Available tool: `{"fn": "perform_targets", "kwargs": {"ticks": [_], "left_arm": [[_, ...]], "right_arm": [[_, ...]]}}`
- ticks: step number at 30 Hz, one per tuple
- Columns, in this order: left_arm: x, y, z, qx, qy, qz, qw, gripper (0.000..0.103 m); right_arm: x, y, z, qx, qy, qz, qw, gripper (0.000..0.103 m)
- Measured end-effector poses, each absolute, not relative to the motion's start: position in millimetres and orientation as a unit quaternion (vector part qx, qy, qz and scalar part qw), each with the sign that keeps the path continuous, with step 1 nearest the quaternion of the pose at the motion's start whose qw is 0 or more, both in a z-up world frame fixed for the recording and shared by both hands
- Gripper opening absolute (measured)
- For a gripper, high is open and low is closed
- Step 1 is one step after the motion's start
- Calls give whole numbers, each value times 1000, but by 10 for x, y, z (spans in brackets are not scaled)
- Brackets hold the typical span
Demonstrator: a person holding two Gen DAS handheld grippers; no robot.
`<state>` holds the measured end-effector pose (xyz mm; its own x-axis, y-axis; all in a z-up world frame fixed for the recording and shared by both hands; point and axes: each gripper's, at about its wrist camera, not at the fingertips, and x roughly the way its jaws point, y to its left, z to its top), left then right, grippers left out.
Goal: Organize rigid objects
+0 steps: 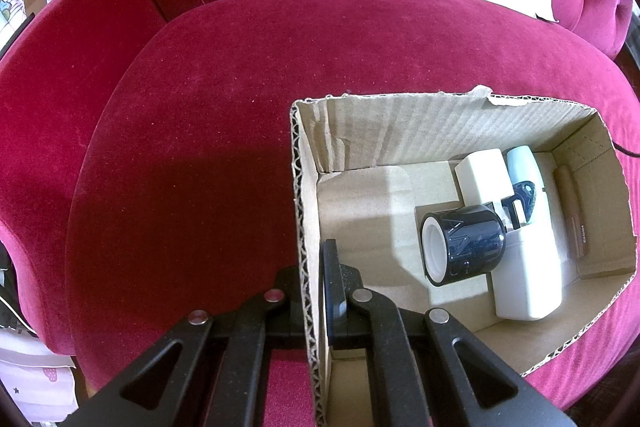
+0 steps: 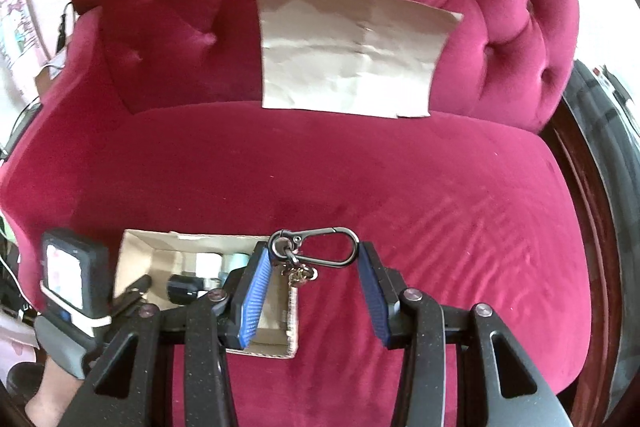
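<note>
Left wrist view: the left gripper (image 1: pixel 316 291) is closed on the near wall of the cardboard box (image 1: pixel 304 227), with 1 finger (image 1: pixel 334 279) inside the box and the other outside it, the corrugated edge pinched between them. Ahead and to the right of the fingers, on the box floor, lie a dark mug (image 1: pixel 464 245) on its side, a long white bottle (image 1: pixel 528 267), a cream block (image 1: pixel 482 173) and a pale blue cylinder (image 1: pixel 520 155). The box sits on the red velvet sofa (image 1: pixel 200 147).

Right wrist view: the right gripper (image 2: pixel 314 259) is fairly wide apart, yet a metal carabiner keyring (image 2: pixel 324 247) spans the gap between the fingertips, its swivel end against the left blue pad (image 2: pixel 256 291) and its far end at the right finger. A small gold charm (image 2: pixel 298 273) dangles below. The box lies just beyond and left of the fingers, so the keyring is not yet over the opening.

The hold looks slight: only the ends of the clip bear on the fingers. Any jolt or tilt could let it pivot and drop onto the cushion short of the box. The dangling charm could also snag the box rim.
</note>
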<state>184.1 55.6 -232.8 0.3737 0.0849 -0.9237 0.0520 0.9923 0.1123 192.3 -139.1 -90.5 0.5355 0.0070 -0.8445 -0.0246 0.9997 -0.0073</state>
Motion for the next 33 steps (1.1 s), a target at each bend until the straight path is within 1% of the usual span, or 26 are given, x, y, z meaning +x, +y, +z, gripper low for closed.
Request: {"fn": "perform_targets", "kwargs": {"ticks": [9,25,33], "left_arm": [[1839,558,-2333,62,559,10,827,4],[1841,551,-2328,61,559,10,827,4],[1842,550,-2330,60,559,10,827,4]], "right_arm": [[1930,-1019,-929,-24,479,52,876,47],[1997,-656,-1536,-54,513,76,853,47],[2042,-627,-1717,-59,522,69,848,47]]}}
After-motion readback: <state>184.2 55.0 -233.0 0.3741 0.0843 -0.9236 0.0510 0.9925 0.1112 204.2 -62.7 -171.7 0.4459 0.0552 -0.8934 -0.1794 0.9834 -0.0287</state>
